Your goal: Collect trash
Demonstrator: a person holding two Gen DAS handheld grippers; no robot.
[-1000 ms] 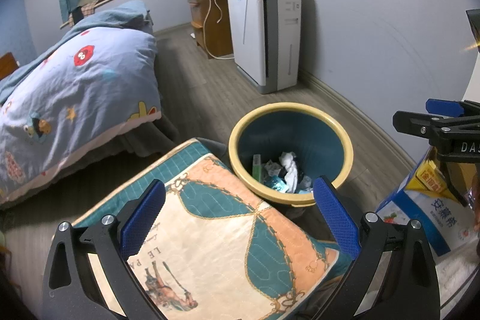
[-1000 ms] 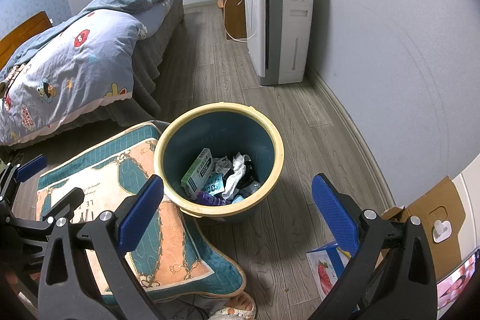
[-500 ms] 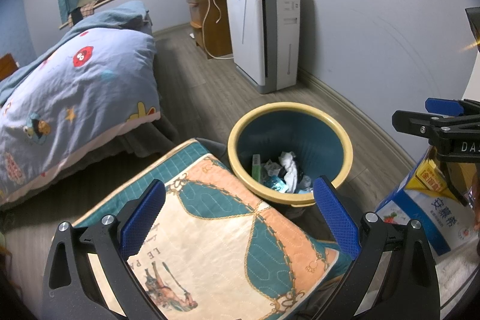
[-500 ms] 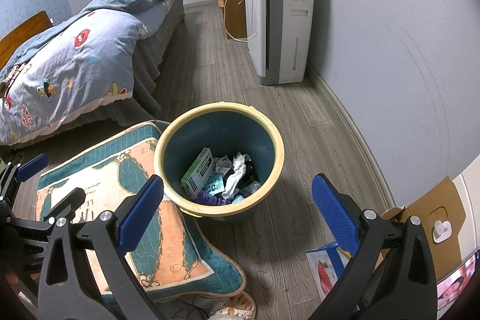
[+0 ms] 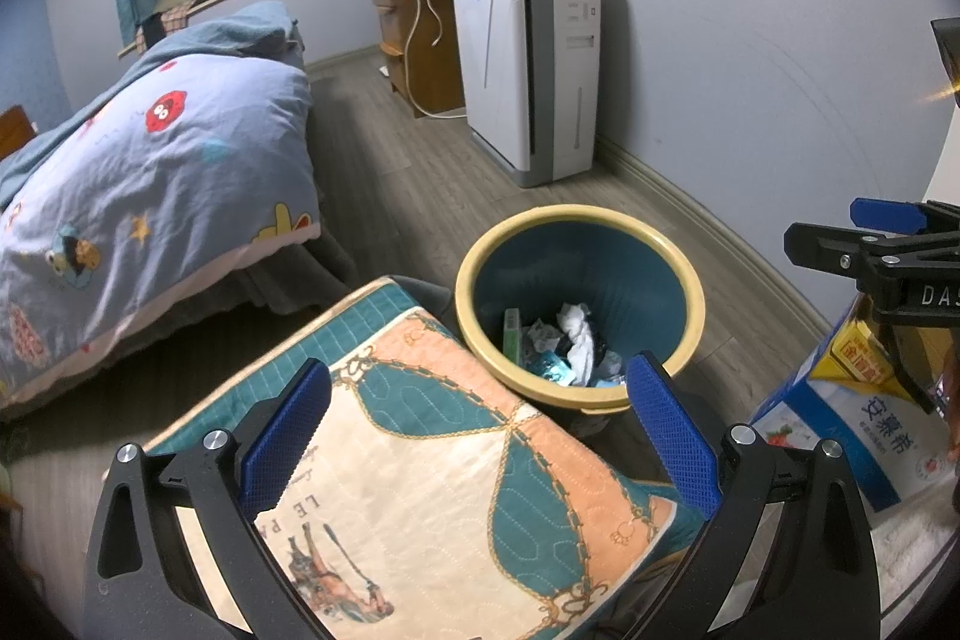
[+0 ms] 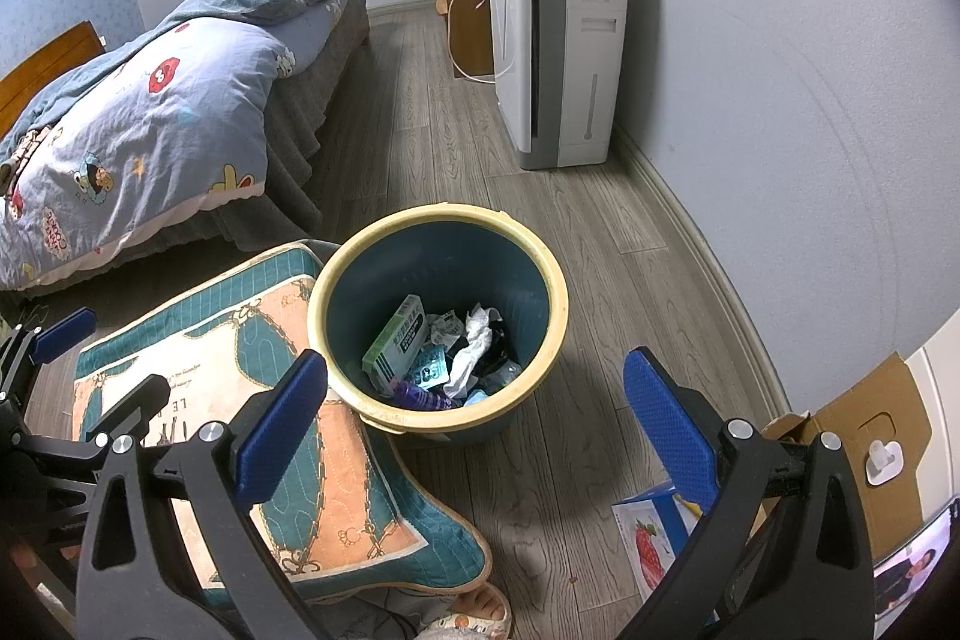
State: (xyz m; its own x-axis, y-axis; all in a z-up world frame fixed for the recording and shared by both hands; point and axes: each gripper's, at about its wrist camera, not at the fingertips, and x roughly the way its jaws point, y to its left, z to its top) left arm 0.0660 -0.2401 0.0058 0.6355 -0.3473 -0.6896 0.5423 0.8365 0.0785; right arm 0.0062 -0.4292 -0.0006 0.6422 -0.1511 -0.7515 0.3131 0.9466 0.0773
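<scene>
While both jaws gape | left gripper (image 5: 480,436), right gripper (image 6: 474,427) (each empty) | one bin (image 6: 558,292) | one cushion (image 5: 456,484)

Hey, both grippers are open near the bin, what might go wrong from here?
The bin is hard against the cushion, so a nudge might tip it and spill the trash. The right gripper hangs over the near rim, so lowering it carelessly may catch that rim. The left gripper sits over the cushion, which may snag it.
</scene>
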